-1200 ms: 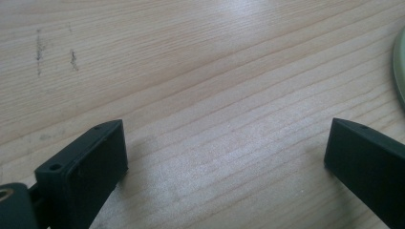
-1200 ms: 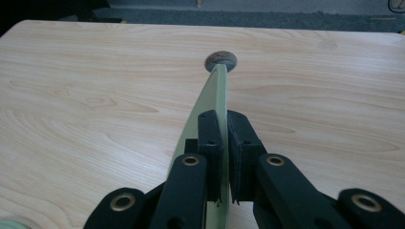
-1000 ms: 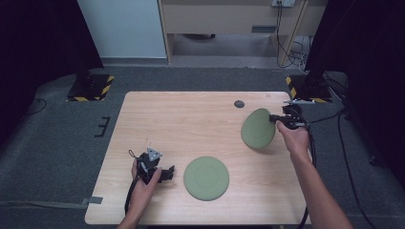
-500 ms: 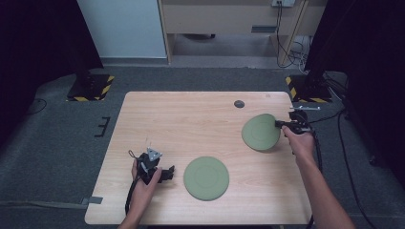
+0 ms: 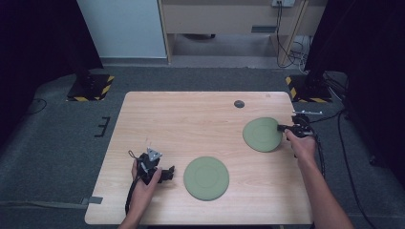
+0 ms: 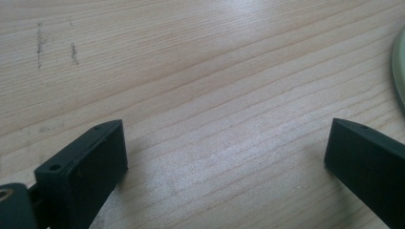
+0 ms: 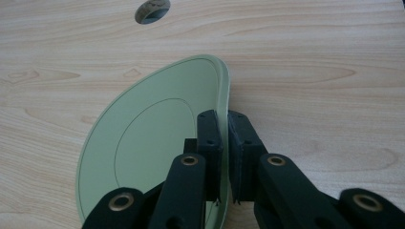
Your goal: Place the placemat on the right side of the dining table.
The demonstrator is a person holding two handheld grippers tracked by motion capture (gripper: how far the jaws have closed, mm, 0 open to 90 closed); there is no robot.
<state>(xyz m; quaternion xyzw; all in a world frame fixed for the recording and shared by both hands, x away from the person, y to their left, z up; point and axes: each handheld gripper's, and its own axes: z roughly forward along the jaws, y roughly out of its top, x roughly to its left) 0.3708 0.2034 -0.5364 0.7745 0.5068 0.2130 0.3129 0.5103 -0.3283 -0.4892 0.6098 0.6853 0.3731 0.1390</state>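
Two round green plates are on the wooden table (image 5: pixel 191 124). One plate (image 5: pixel 206 178) lies flat near the front middle. The other plate (image 5: pixel 261 134) (image 7: pixel 153 143) is at the right, tilted, with my right gripper (image 5: pixel 282 128) (image 7: pixel 224 119) shut on its right rim; one jaw is over the rim's inner face, the other behind it. My left gripper (image 5: pixel 168 172) (image 6: pixel 224 148) rests low at the front left, open, its jaws wide apart over bare wood. The flat plate's edge (image 6: pixel 400 71) shows just beyond them at the right.
A round cable hole (image 5: pixel 239 103) (image 7: pixel 152 10) sits in the table's back right part. Grey carpet surrounds the table, with cables (image 5: pixel 329 119) at the right and yellow-black striped stand bases (image 5: pixel 90 86) behind.
The right gripper has lowered the held plate toward the table and shifted it slightly right and nearer; the plate now looks flatter. The left gripper has stayed put.
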